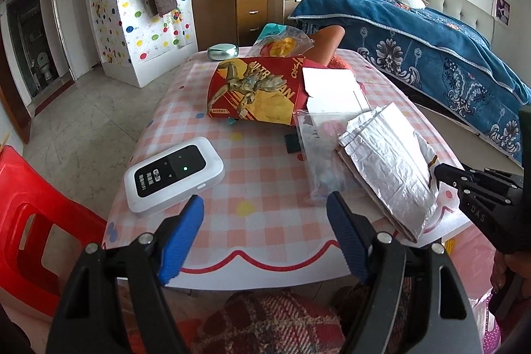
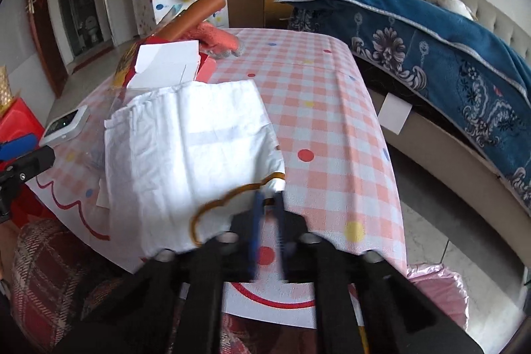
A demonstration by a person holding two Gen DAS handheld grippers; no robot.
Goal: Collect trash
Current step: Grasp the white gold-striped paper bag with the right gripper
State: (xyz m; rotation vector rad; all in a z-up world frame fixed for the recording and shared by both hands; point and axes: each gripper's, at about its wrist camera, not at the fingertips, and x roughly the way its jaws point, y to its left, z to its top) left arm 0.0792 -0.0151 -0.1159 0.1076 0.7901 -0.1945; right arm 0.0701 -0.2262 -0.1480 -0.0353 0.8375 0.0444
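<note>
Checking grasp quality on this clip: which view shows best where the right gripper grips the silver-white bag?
The right wrist view: the right gripper, nearly closed, pinches the silver-white bag at its near right corner, though blurred. The left wrist view shows the bag whole and sharp, but the right gripper only side-on at its edge.

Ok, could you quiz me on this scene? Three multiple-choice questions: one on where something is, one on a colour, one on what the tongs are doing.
1. Where is the white gadget? A on the bed; B on the table; C on the floor.
2. What colour are the pads of the left tongs? A red; B blue; C green.
3. The right tongs are: A wide open; B shut on the bag; C shut on a spoon.

Answers: 1 B, it lies flat on the tabletop. 2 B, both pads show blue. 3 B, the fingers pinch the bag's corner.
</note>
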